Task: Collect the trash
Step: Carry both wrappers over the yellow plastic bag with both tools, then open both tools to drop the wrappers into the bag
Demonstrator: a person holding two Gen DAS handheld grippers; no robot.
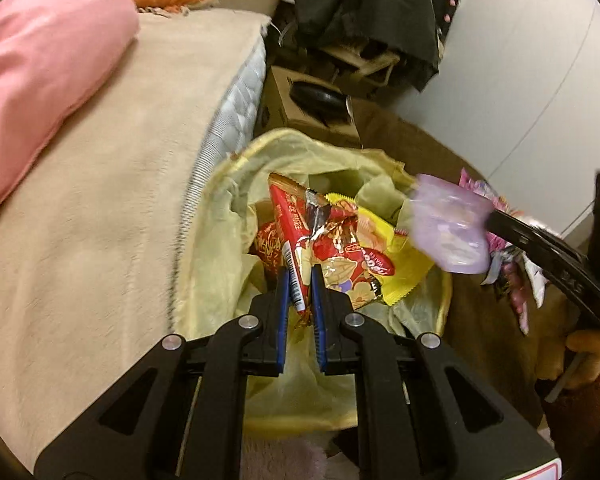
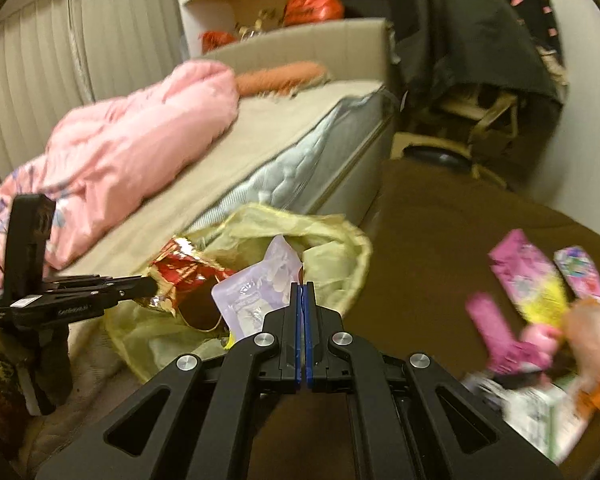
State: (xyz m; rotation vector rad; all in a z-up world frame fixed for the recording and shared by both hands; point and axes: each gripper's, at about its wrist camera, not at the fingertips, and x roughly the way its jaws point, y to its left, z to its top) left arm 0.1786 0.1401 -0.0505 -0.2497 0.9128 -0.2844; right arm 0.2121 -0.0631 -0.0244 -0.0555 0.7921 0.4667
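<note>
Overhead, two claws grip wrappers (image 1: pixel 300 248) above one yellow bag (image 1: pixel 220 240)

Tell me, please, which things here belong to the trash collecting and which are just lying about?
Job:
- left gripper, shut on red wrappers
- right gripper, shut on lilac pouch
- yellow bag
- pink wrappers

Lying about:
- pink duvet
- bed
- dark clothes
- box
</note>
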